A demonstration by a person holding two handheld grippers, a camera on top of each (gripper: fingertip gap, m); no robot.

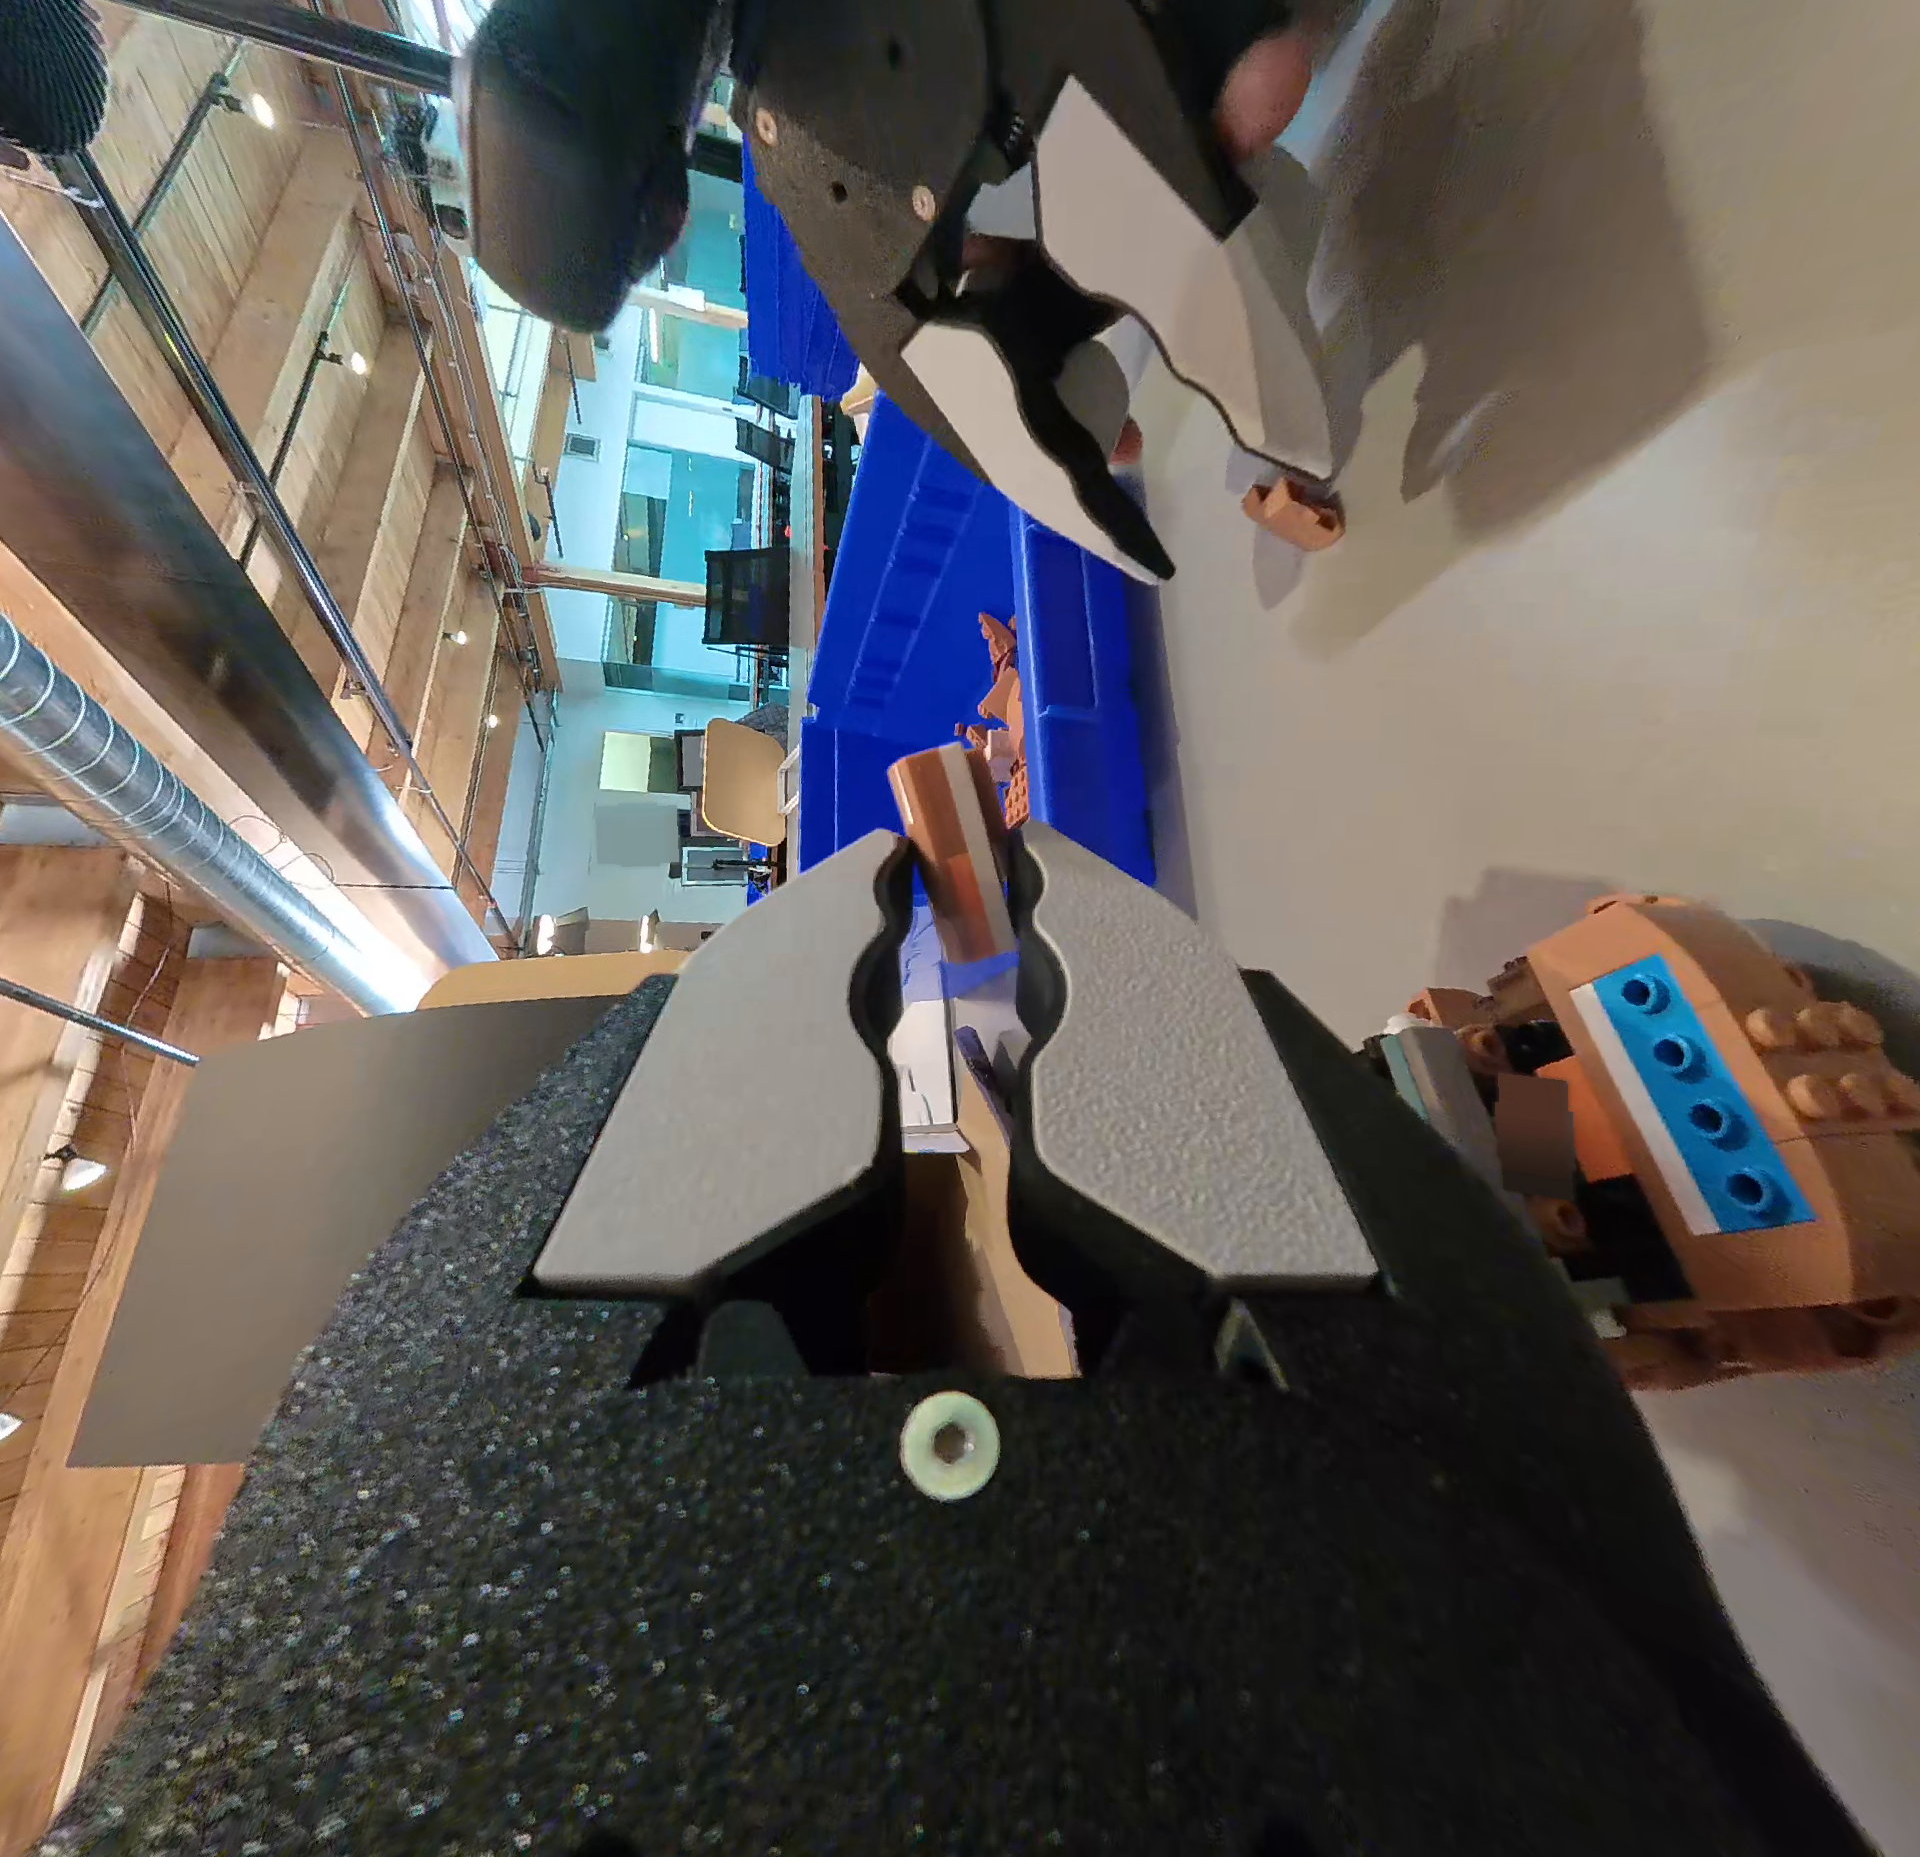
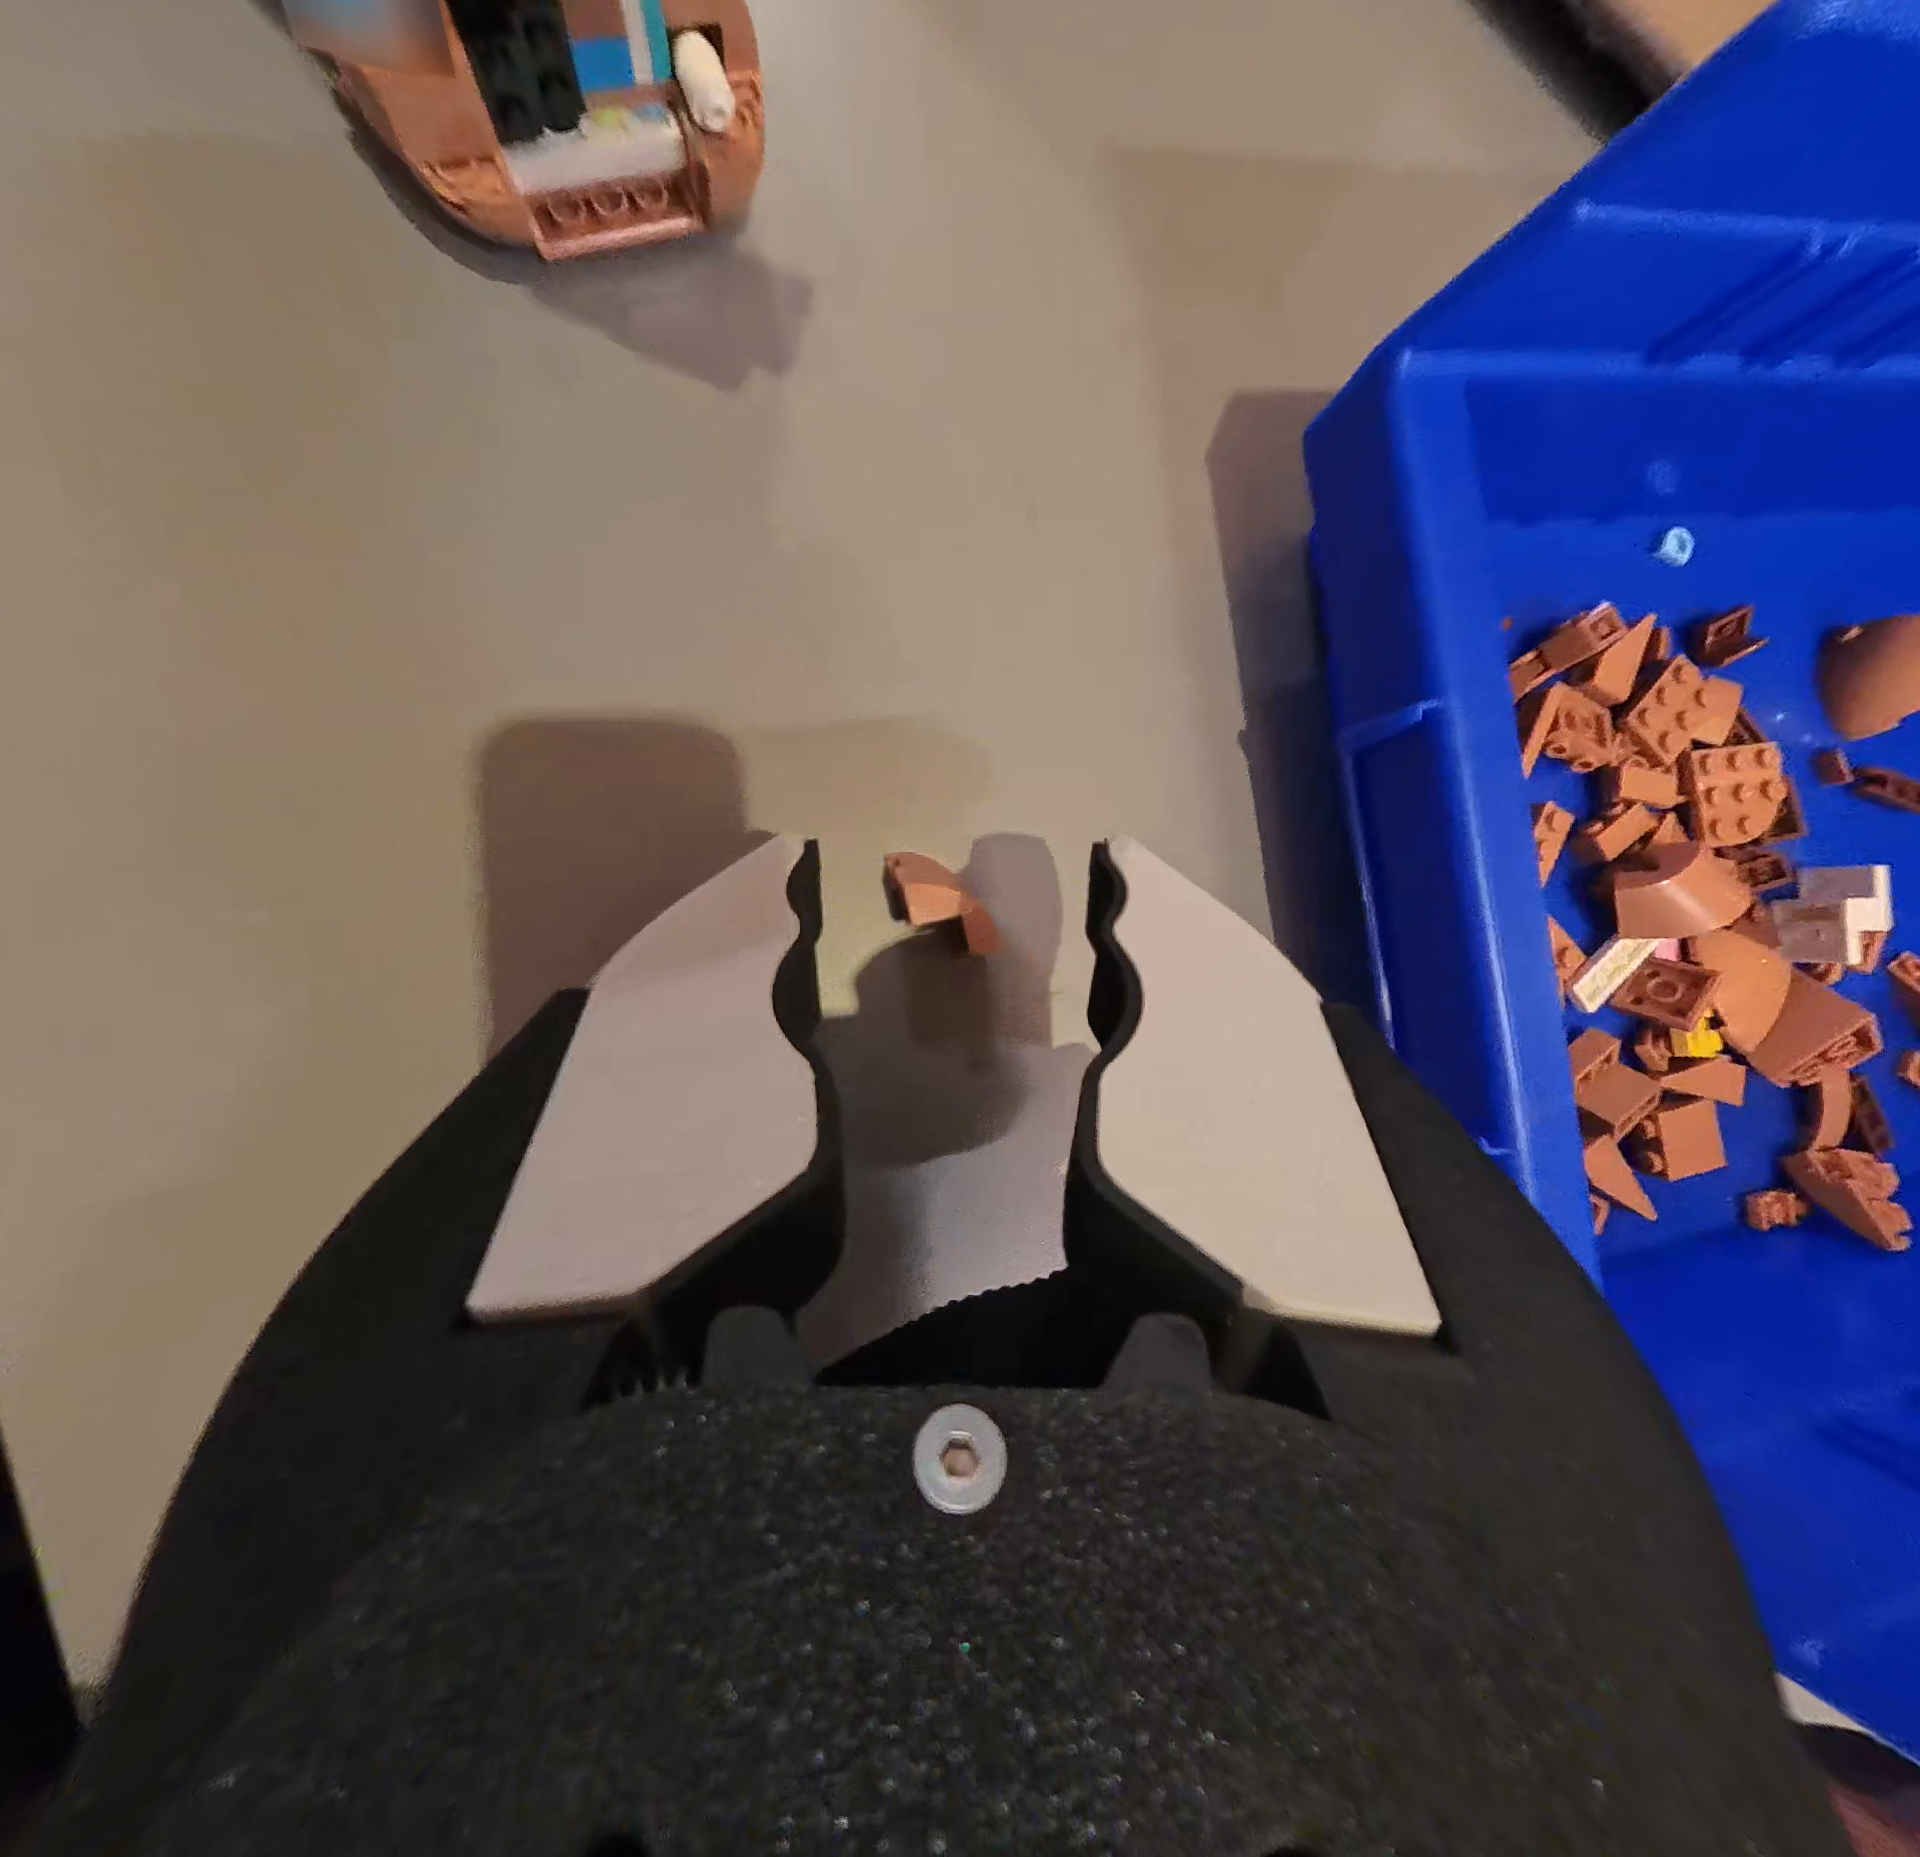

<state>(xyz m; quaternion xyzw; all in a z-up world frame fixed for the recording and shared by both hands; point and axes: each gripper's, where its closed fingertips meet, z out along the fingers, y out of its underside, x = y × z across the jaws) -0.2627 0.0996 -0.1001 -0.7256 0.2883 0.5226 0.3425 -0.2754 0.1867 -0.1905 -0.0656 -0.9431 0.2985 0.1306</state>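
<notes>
Brown plastic, small and curved, the little toy brick [image 2: 940, 903] lies on the pale table [image 2: 416, 560] between the right gripper [image 2: 951, 872]'s wide-apart jaws, untouched. It looks light, hard, slippery; pinch its flat sides. The left gripper [image 1: 961, 872] squeezes a brown plastic bar [image 1: 951, 851].

Two black two-finger grippers with grey fingers, left [image 1: 961, 877] and right [image 2: 951, 872]; one small loose brown curved brick [image 2: 940, 901] on the table; one brown-and-blue brick-built model [image 2: 582, 93]; one blue plastic bin [image 2: 1455, 581] holding a heap of brown bricks [image 2: 1704, 924] too many to count
</notes>
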